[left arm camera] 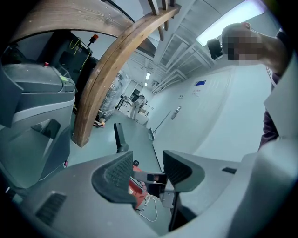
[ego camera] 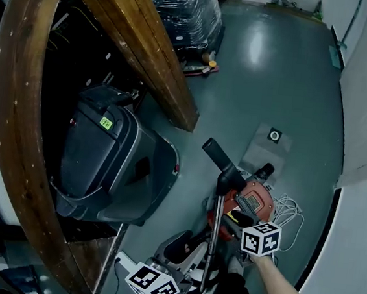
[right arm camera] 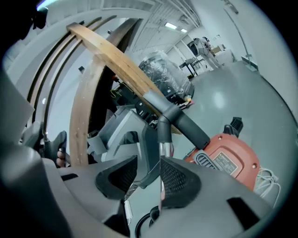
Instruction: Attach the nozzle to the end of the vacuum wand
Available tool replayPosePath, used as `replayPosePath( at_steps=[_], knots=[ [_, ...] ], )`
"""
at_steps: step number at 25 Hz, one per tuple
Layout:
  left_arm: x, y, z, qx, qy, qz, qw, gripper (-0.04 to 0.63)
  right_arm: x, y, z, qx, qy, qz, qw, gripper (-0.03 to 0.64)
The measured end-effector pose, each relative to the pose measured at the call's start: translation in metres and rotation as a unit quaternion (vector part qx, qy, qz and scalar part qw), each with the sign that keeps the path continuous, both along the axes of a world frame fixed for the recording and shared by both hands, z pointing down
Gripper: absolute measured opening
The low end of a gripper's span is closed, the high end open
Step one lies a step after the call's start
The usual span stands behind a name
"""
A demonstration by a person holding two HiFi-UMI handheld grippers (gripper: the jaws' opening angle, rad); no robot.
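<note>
right tool (right arm camera: 149,179) is open, and the chrome vacuum wand (right arm camera: 164,151) runs up through its gap, hugging the pad on the right of that view with the other pad clear of it, so no squeeze that i can see. the wand's long axis stands near upright off the floor (ego camera: 276,68), just beside the red vacuum (ego camera: 256,200) near the floor's right edge. on its top end sits a black crosspiece (ego camera: 220,159), which i take for the nozzle, slanting off toward the wooden beam (ego camera: 139,40). left tool (left arm camera: 146,174) is open and empty, low and left of the wand. the right hand is plainly the nearer one.
</note>
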State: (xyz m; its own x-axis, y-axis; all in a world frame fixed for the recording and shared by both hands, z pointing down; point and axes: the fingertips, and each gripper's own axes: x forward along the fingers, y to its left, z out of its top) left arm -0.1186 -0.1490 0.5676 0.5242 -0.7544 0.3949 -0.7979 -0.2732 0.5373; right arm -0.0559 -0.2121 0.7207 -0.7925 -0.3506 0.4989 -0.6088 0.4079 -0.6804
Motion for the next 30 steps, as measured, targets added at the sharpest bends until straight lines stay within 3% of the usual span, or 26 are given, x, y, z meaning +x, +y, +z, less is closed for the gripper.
replayPosePath(
  at_steps=[9, 17, 21, 30],
  knots=[
    [0.016, 0.017, -0.085, 0.041, -0.005, 0.018, 0.999, 0.122, 0.016, 0.035, -0.185, 0.117, -0.056, 0.03, 0.991, 0.043],
    [0.039, 0.043, -0.197, 0.128, -0.025, 0.04, 0.9907, 0.04, 0.032, 0.081, -0.334, 0.207, -0.09, 0.051, 0.973, 0.026],
    [0.04, 0.071, -0.239, 0.154, -0.024, 0.035, 0.9872, 0.006, 0.028, 0.116, -0.385, 0.238, -0.101, 0.051, 0.965, 0.02],
    [0.035, 0.121, -0.302, 0.204, -0.036, 0.019, 0.9782, 0.005, 0.022, 0.175, -0.453, 0.295, -0.102, 0.035, 0.949, 0.018]
  ],
)
